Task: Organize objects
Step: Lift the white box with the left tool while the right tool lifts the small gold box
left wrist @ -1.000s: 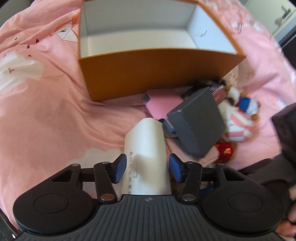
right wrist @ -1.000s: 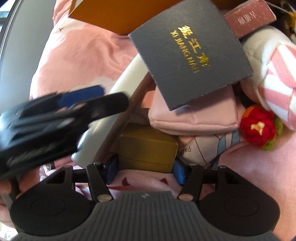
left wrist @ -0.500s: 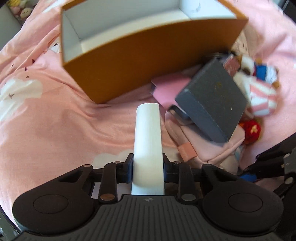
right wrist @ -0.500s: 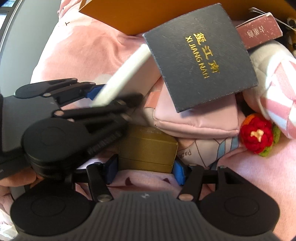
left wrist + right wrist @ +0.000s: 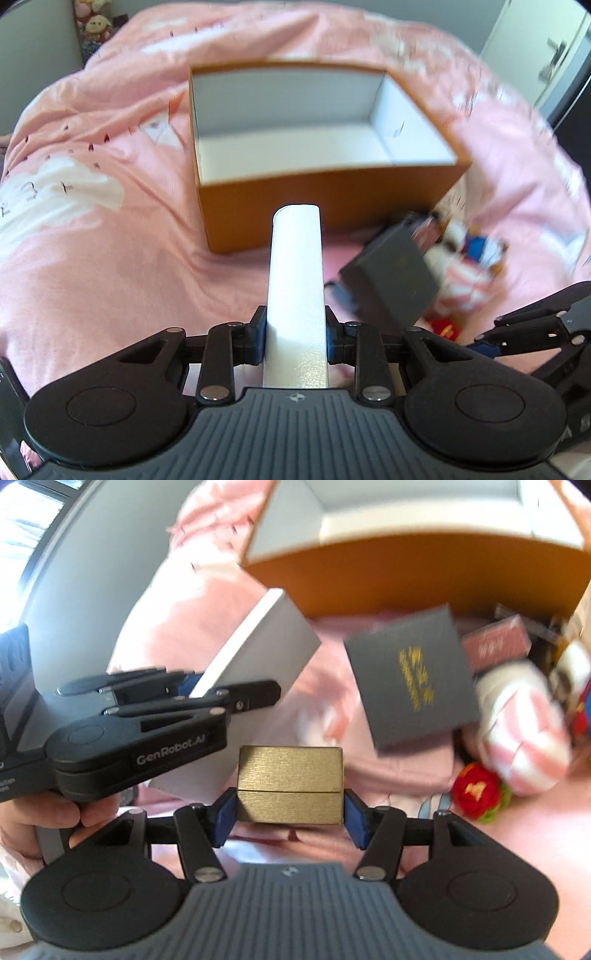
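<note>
My left gripper (image 5: 295,338) is shut on a flat white box (image 5: 296,280), held edge-on above the pink bedspread, a little short of the open orange box (image 5: 325,201). The orange box has a white inside with nothing visible in it. From the right wrist view the same white box (image 5: 258,653) shows tilted in the left gripper (image 5: 207,692). My right gripper (image 5: 290,812) is shut on a small gold box (image 5: 290,782), lifted off the bed. A dark grey box with gold lettering (image 5: 410,679) lies on a pink pouch beyond it.
Right of the grey box lie a pink-and-white striped plush toy (image 5: 524,738), a red crocheted flower (image 5: 474,790) and a small pink carton (image 5: 495,646). A hand (image 5: 44,819) holds the left gripper's handle. Pink bedding (image 5: 92,240) spreads left of the orange box.
The left gripper closed on the white box, turned it edge-on and lifted it toward the orange box. The right gripper rose with the gold box off the bed.
</note>
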The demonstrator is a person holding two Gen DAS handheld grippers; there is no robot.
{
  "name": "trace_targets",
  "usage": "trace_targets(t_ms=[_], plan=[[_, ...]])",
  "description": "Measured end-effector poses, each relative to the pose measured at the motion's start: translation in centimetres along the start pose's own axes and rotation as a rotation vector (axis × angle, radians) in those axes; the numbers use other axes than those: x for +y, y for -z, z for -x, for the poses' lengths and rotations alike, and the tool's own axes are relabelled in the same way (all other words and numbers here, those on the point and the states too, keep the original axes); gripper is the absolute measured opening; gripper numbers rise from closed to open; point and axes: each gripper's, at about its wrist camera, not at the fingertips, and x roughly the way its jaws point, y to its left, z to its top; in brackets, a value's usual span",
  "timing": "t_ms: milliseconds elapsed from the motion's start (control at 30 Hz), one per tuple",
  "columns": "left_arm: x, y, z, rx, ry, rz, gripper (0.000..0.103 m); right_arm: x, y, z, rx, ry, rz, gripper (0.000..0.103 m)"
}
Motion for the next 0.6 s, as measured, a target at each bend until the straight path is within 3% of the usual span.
trace_targets(t_ms=[300, 600], plan=[[-0.7, -3.2, 3.0, -0.173, 0.038, 0.033, 0.032, -0.2, -1.7, 5.9, -0.218, 0.035, 0.019, 0.061], [-0.5, -7.3, 3.4, -0.286, 0.039, 0.048, 0.032, -1.4, -4.3, 11.0, -0.382, 0.067, -0.009, 0.061]])
